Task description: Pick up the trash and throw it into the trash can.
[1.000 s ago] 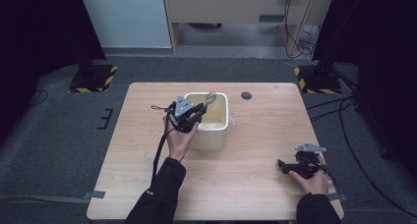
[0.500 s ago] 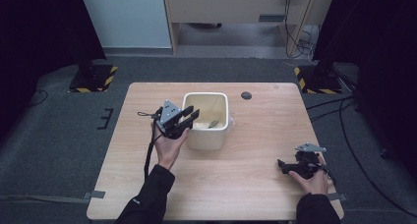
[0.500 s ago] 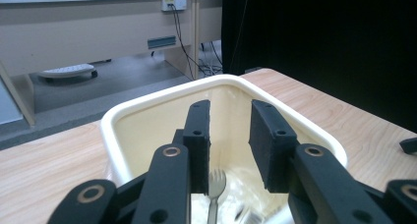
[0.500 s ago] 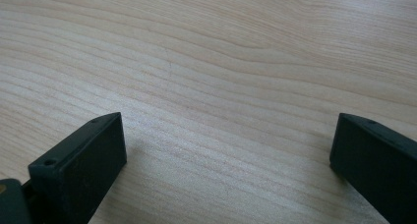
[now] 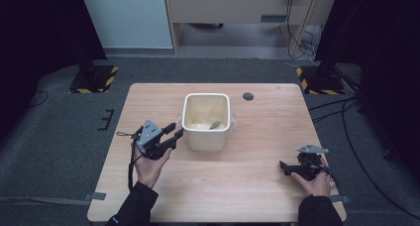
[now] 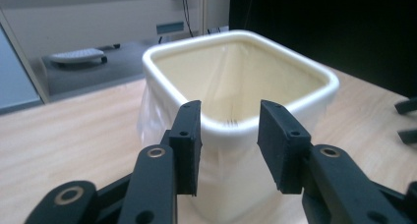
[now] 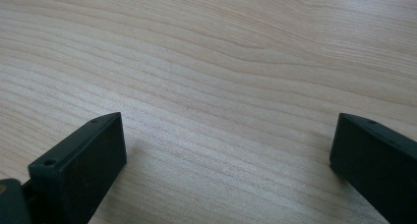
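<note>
Wooden table (image 5: 257, 191), cream tub (image 5: 205, 137) upright, mouth up, spoon (image 5: 215, 125) leaning inside.

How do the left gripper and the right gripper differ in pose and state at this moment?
The left gripper is lifted in the hand beside the cream bin, pointing at its wall; the right gripper lies low on the table, far from the bin. The left gripper's jaws, which have just been opening, stand narrowly apart; the right gripper's jaws are spread much wider over bare wood. Both are black, hand-held, and hold nothing.
</note>
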